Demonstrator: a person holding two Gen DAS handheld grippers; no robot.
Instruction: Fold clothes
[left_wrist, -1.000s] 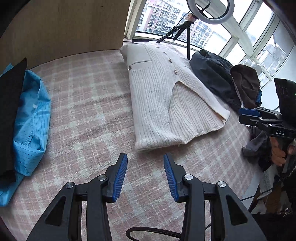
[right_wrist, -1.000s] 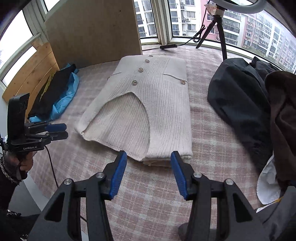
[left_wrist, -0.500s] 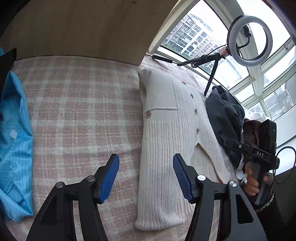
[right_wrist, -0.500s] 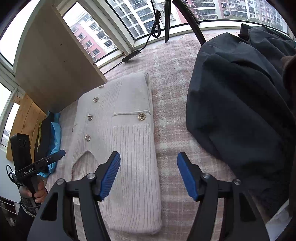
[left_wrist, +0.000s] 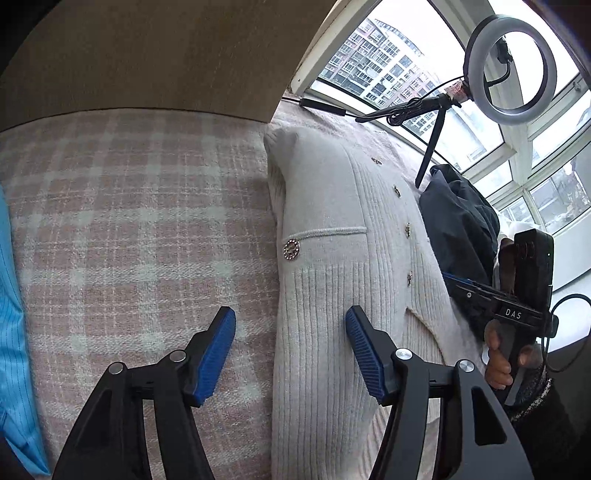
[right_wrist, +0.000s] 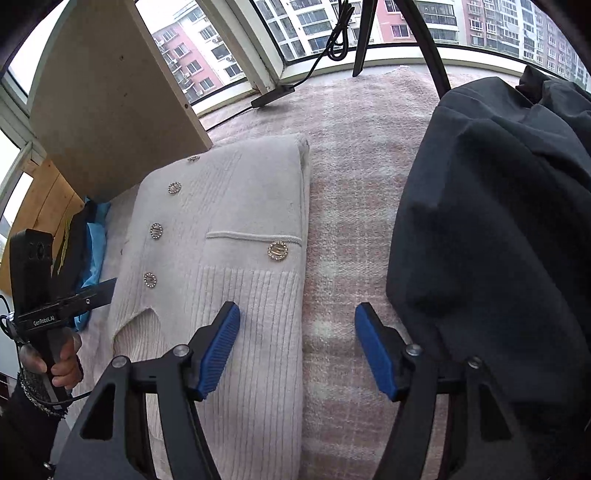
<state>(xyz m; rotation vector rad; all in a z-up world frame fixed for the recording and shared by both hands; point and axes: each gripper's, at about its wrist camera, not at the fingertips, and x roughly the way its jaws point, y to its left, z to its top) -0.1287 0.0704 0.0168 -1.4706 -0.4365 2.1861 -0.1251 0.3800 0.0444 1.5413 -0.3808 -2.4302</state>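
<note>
Cream ribbed cardigan (left_wrist: 325, 280), sleeves already tucked in, lying lengthwise on the plaid-covered counter (left_wrist: 129, 229), between a blue shirt (left_wrist: 11, 332) and a dark jacket pile (right_wrist: 491, 229). Left gripper (left_wrist: 290, 350) straddling its left long edge, right gripper (right_wrist: 297, 347) straddling the right one, jaws on both open, nothing pinched yet. Looks soft, thick, floppy, probably a bit heavy and stretchy. Best bet: grabbing all layers at the folded side edges, clear of the metal buttons (right_wrist: 277, 250).

cardigan (left_wrist: 332, 295) hem cut off; blue garment (left_wrist: 14, 332) cropped
</note>
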